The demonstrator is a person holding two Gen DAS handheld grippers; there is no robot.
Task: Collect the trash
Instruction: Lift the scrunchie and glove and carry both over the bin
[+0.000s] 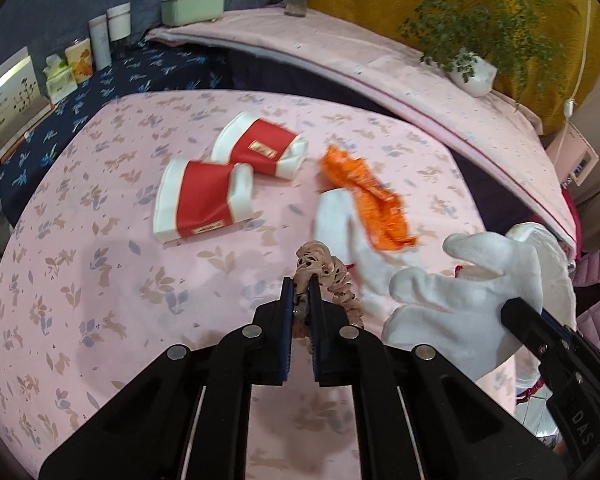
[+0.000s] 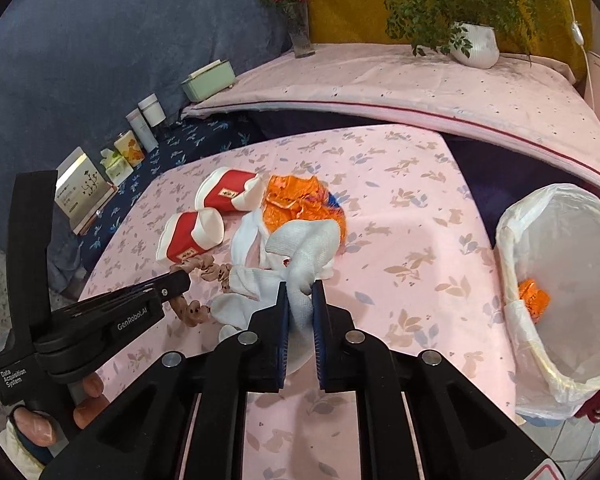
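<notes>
Left gripper (image 1: 302, 286) clamping scrunchie (image 1: 332, 270) (partly hidden), right gripper (image 2: 300, 292) pinching white glove (image 2: 306, 248), perhaps blurred.

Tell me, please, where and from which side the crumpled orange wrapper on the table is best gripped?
Probably at a raised fold near the middle of the orange wrapper, coming down from above. It lies crumpled on the pink tablecloth, so its ridges give thin pads something to pinch. The white glove overlaps its near edge and a red-and-white paper cup crowds its left.

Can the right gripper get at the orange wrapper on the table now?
Probably not yet: the right gripper is shut on a white glove, which hangs before the orange wrapper. It must drop that first.
</notes>
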